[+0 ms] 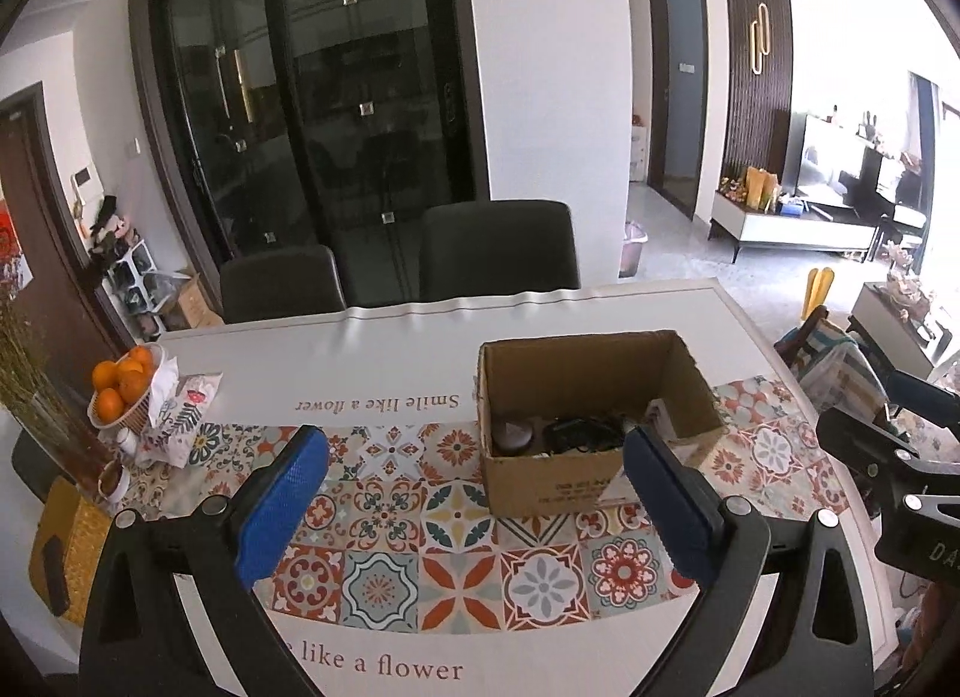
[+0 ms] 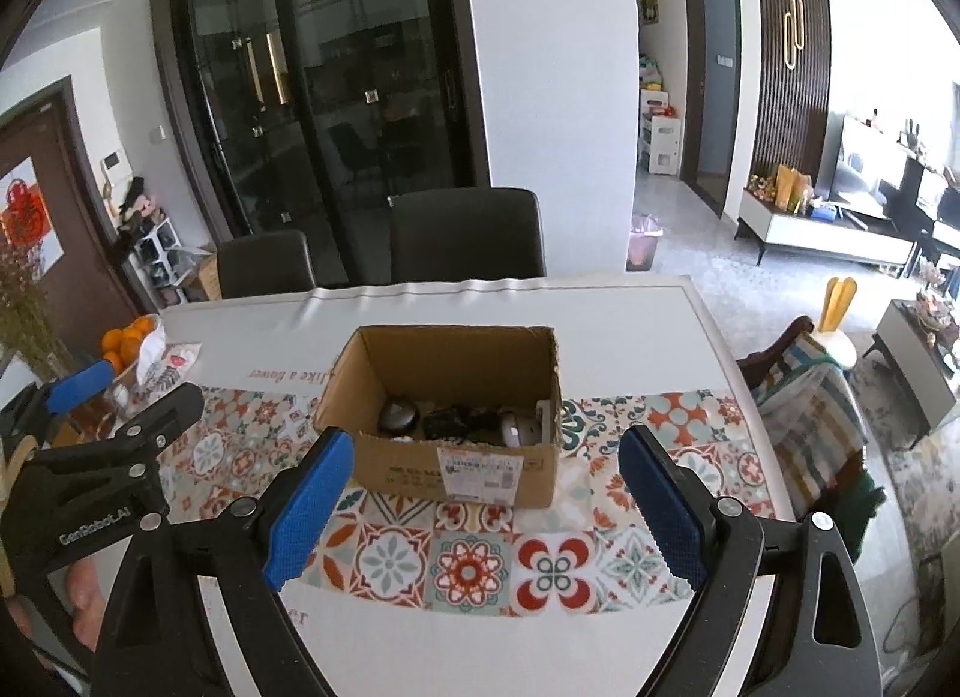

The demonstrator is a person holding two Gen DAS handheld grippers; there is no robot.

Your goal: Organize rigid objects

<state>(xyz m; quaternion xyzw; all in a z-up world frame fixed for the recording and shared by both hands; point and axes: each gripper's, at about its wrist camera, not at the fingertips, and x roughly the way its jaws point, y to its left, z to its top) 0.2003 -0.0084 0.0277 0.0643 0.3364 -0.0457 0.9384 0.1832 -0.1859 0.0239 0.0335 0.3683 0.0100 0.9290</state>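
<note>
- Left gripper (image 1: 474, 496): jaws spread wide with nothing between them, hovering over the patterned table runner (image 1: 384, 529).
- Right gripper (image 2: 486, 502): jaws likewise spread and empty, pointed at the cardboard box (image 2: 456, 469) just ahead.
- The open box sits on the runner and holds a round grey object (image 2: 397, 416), a dark tangled item (image 2: 450, 421) and a white device (image 2: 521, 430).
- Judgement: no loose rigid objects lie on the table (image 2: 630, 313) near the box, so packing looks largely done, or unpacking not yet begun.

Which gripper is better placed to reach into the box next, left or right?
Right, probably. The right gripper is open with the box centred between its fingers. The left gripper, also open, sees the box off to its right side.
</note>
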